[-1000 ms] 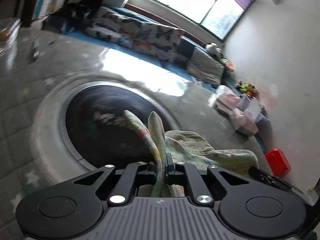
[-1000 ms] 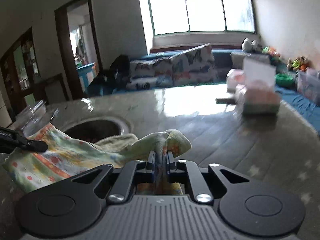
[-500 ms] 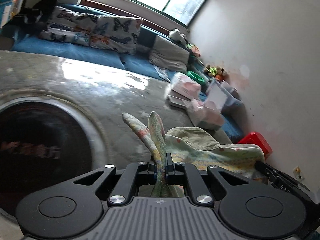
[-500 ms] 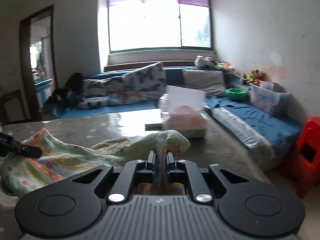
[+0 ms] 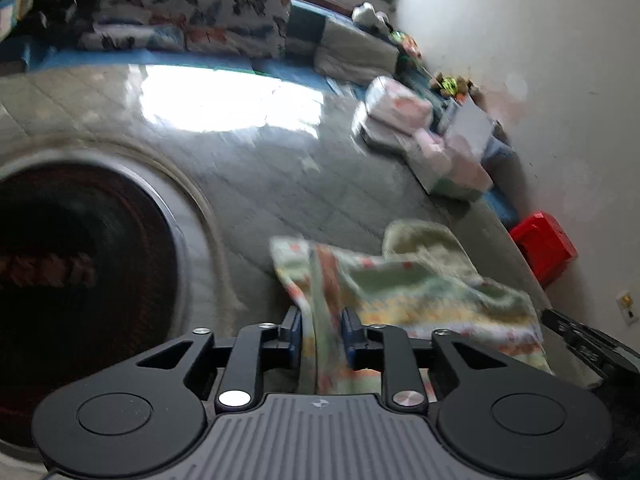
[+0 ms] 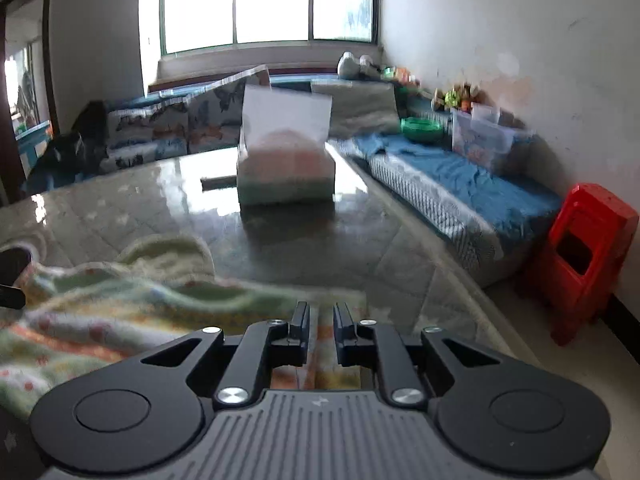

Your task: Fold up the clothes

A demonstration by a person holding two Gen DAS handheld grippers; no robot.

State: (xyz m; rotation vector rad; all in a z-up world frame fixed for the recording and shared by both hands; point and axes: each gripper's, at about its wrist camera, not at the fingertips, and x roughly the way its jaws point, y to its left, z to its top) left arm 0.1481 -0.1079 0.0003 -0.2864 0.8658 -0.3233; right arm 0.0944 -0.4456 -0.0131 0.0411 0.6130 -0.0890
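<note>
Left wrist view shows the left gripper [image 5: 322, 334] at the bottom middle of the frame, with its jaws partly apart. They have just been opening. A strip of the patterned cloth [image 5: 404, 288] still lies between them, but the pads do not seem to press on it now. Right wrist view shows the right gripper [image 6: 321, 330] at the bottom middle too, its jaws a small way apart. The edge of the cloth runs between them there, and it looks loose rather than pinched.

The cloth lies flat on the grey table [image 5: 260, 184], spread from the lower middle to the lower right of the left view. It looks like one fold has been laid down and let go. It is still bumpy and wide, so more folds and some smoothing are probably left.

A big round dark hole [image 5: 80, 272] sits in the table at the left, just beside the cloth. The cloth could slip into it. Soft packs [image 5: 400, 116] lie near the table's far right edge, and a box with a white sheet [image 6: 286, 160] stands in the middle of the right view, well apart from the cloth. A red stool [image 6: 588, 256] stands on the floor at the right.
</note>
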